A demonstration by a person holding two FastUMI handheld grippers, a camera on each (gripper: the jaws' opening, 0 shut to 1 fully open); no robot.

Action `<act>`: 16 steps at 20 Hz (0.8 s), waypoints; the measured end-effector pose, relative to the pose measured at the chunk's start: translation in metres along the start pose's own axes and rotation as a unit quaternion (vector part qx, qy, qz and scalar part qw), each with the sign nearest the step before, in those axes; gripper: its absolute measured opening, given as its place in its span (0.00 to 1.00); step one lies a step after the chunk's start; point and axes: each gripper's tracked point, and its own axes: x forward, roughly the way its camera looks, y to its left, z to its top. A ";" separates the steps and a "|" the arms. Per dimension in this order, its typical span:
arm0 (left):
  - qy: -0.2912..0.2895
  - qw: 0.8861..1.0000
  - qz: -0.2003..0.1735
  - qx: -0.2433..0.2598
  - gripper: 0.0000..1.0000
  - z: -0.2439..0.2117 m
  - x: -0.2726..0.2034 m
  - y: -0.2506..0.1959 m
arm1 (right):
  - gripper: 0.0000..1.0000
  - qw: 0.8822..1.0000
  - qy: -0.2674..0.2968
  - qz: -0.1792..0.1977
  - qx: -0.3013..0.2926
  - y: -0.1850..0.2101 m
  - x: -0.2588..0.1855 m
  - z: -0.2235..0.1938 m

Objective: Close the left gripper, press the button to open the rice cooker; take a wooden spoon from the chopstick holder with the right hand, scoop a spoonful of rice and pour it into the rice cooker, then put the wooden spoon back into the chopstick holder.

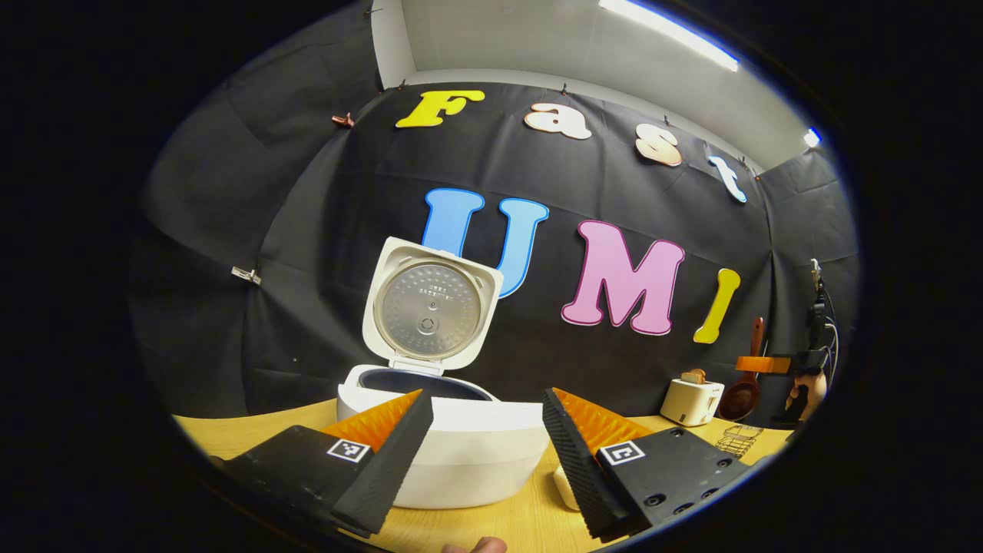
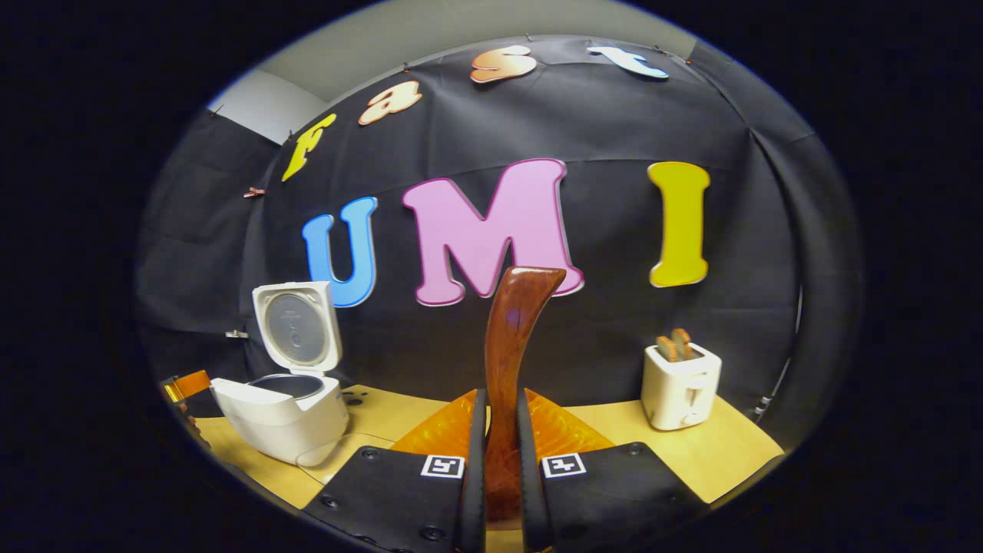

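Already open: cooker (image 1: pixel 441 430) lid (image 1: pixel 430 307) up, on the desk (image 2: pixel 714 453). Left gripper (image 1: pixel 484 449) hangs before it, jaws spread, holding nothing. Right gripper (image 2: pixel 499 476) clamps the spoon (image 2: pixel 511 361) handle, spoon lifted, well apart from cooker. Judging by this: button and spoon pickup done; scooping rice, pouring, returning spoon remain.

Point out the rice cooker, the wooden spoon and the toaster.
rice cooker (image 1: pixel 461 453), left gripper view, white front wall.
wooden spoon (image 2: pixel 511 338), right gripper view, handle above the claw.
toaster (image 2: pixel 680 388), right gripper view, front face.
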 end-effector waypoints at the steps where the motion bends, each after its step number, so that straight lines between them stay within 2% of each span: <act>1: 0.001 1.000 0.001 -0.001 0.93 -0.001 -0.001 0.001 | 0.22 1.000 0.005 0.015 -0.003 0.018 0.007 -0.004; 3: 0.002 1.000 0.002 -0.002 0.93 -0.001 -0.002 0.006 | 0.22 0.999 0.017 0.035 -0.012 0.047 0.021 -0.017; 8: 0.002 1.000 0.006 -0.006 0.93 0.001 -0.001 0.014 | 0.22 0.995 0.060 0.055 -0.063 0.104 0.046 -0.068; 12: 0.007 1.000 0.008 -0.008 0.93 -0.001 -0.002 0.019 | 0.22 0.988 0.101 0.060 -0.104 0.134 0.060 -0.114; 16: 0.006 1.000 0.007 -0.011 0.93 0.001 -0.004 0.022 | 0.20 0.983 0.131 0.065 -0.109 0.148 0.061 -0.143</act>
